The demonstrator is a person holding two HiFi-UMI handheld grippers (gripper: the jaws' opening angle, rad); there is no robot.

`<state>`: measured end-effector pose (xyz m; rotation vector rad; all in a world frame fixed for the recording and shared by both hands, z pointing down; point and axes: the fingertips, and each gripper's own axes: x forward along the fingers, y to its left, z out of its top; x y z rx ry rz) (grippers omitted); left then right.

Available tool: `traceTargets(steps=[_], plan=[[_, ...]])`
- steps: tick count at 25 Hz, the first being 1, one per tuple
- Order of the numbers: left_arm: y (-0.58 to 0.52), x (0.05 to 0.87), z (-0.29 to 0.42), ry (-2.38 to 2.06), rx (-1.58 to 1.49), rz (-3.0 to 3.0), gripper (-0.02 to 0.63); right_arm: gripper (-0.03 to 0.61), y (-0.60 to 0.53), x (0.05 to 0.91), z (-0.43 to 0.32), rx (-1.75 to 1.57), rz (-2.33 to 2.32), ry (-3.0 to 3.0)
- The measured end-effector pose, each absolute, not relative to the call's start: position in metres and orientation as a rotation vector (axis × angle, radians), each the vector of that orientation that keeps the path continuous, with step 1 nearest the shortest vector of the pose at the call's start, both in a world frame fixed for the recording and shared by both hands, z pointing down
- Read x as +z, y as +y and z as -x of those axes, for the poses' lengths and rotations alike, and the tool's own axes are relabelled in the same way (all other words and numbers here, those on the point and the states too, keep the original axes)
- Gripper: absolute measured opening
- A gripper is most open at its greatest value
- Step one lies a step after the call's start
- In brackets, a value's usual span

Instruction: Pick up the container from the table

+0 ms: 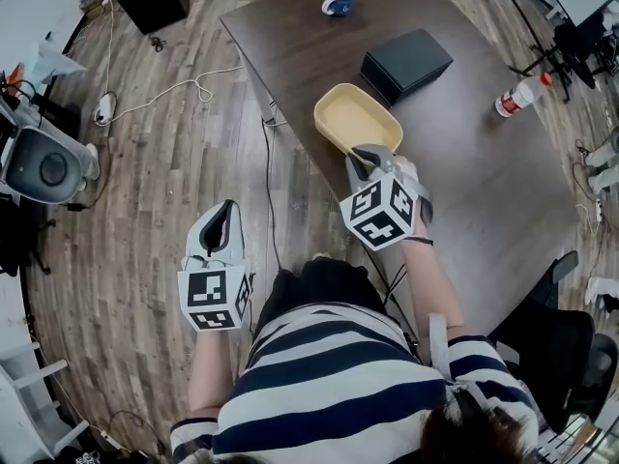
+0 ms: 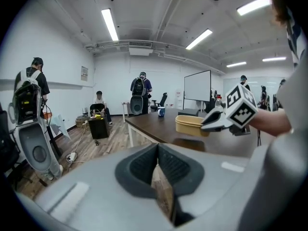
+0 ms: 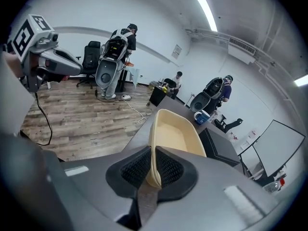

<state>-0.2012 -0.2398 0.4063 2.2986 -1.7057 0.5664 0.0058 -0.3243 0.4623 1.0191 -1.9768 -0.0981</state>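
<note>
The shallow pale-yellow rectangular plastic container (image 1: 356, 114) is found at the near left part of the dark brown wooden table (image 1: 484, 191), with its length running away from the person. Its near short rim is clamped between the jaws of the right gripper (image 1: 371, 155). The ribbed pads are pressed against the inner and outer faces of the wall (the rim is seen standing upright between them in the right gripper view). In the left gripper view the container appears raised just clear of the tabletop, and a dark shadow is cast beneath it.

The left gripper (image 1: 224, 213) is held over the wood-plank floor (image 1: 164, 182) to the left of the table, well apart from the container. Its jaws are closed together and nothing is gripped between them.

Farther along the table, a black rectangular box (image 1: 406, 63) is set near the container's far right corner. A blue mug (image 1: 338, 0) is placed by the far edge. A plastic bottle with a red cap (image 1: 520, 95) is seen near the table's right edge.
</note>
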Motion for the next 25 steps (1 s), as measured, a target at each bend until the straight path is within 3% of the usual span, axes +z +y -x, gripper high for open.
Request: traceTargets(steps=[25], plan=[[-0.203,0.394,0.217,-1.746,0.489,-2.326,0.000,0.029,-0.235,0.447,-0.020,-0.087,-1.039,-1.987]])
